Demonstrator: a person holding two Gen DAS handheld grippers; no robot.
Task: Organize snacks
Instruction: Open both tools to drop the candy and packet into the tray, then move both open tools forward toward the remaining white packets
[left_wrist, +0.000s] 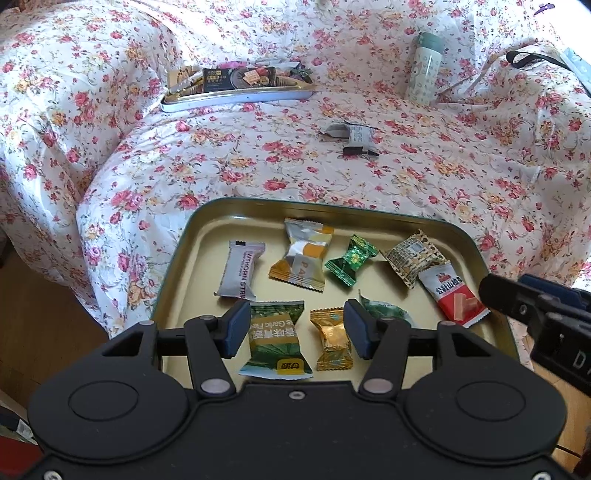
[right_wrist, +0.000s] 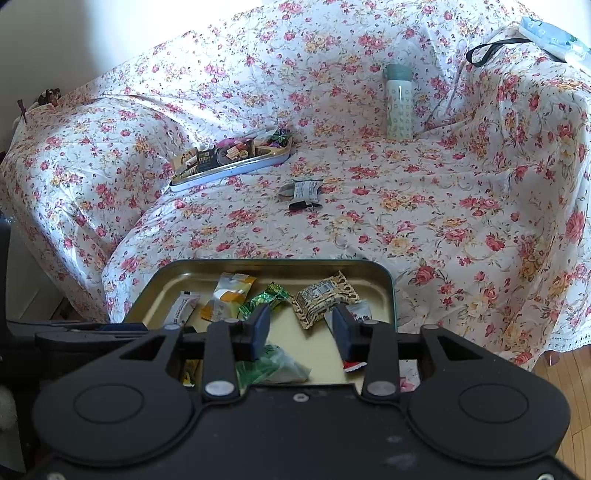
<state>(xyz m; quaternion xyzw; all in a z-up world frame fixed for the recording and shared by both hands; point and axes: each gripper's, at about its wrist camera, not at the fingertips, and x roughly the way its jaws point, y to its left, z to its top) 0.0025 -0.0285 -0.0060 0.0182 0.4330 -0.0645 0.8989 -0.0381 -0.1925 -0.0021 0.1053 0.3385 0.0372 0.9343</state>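
A gold tin tray (left_wrist: 280, 202) with a green rim rests on the front of a floral-covered sofa and holds several wrapped snacks. My left gripper (left_wrist: 297, 328) hangs open just above the tray's near part. A green pea packet (left_wrist: 277, 339) and a gold candy (left_wrist: 332, 341) lie flat under its gap, untouched by the pads. Further in lie a white hawthorn strip (left_wrist: 240, 271), a yellow-white packet (left_wrist: 304, 254), a green candy (left_wrist: 351, 260), a patterned packet (left_wrist: 413, 260) and a red-white packet (left_wrist: 452, 295). My right gripper (right_wrist: 302, 332) is open over the tray's right side (right_wrist: 391, 295), with only bare tray floor between its pads.
A second shallow tin (left_wrist: 236, 98) with snacks sits further back on the sofa. A loose wrapper (left_wrist: 354, 138) lies on the cushion between the two tins. A pale green bottle (left_wrist: 424, 68) stands at the back right beside a black strap (left_wrist: 532, 59). Wooden floor shows at both sides.
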